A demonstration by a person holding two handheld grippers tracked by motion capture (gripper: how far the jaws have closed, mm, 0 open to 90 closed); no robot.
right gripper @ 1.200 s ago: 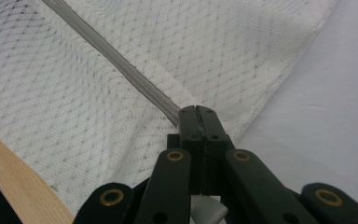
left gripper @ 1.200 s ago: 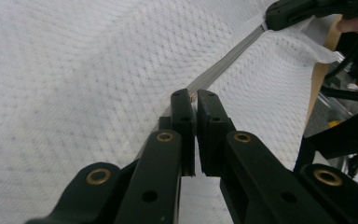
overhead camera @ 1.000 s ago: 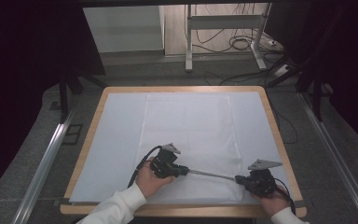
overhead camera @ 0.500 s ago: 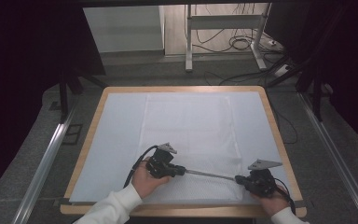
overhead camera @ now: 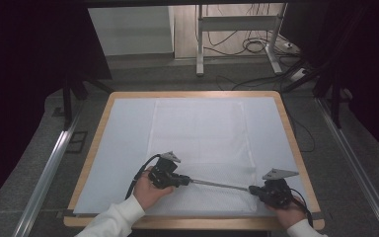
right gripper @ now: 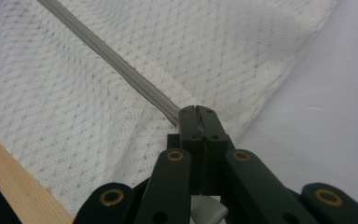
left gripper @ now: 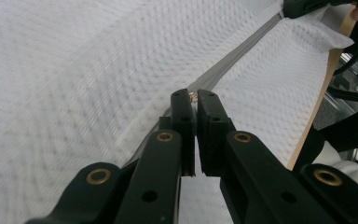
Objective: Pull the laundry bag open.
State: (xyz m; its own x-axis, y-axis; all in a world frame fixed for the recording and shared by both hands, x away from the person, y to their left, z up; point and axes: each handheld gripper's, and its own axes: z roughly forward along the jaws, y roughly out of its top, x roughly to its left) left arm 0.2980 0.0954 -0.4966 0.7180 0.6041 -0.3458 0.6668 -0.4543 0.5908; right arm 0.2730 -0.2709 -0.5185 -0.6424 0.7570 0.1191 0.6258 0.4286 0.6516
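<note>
A white mesh cloth lies flat in the middle of the table, with a grey zipper running across its near part. My left gripper is at the zipper's left end, shut on the small brass zipper pull. My right gripper is at the zipper's right end, near the cloth's corner, shut on the end of the zipper tape. The zipper stretches taut between the two grippers. In the left gripper view the right gripper shows at the far end of the zipper.
A pale sheet covers the wooden-edged table. The table's near edge is close under the right gripper. Beyond the table are a metal stand, floor cables and rails on both sides.
My left gripper has slid leftward along the zipper with the pull, so the grey line between the grippers is longer. The right gripper has stayed in place.
</note>
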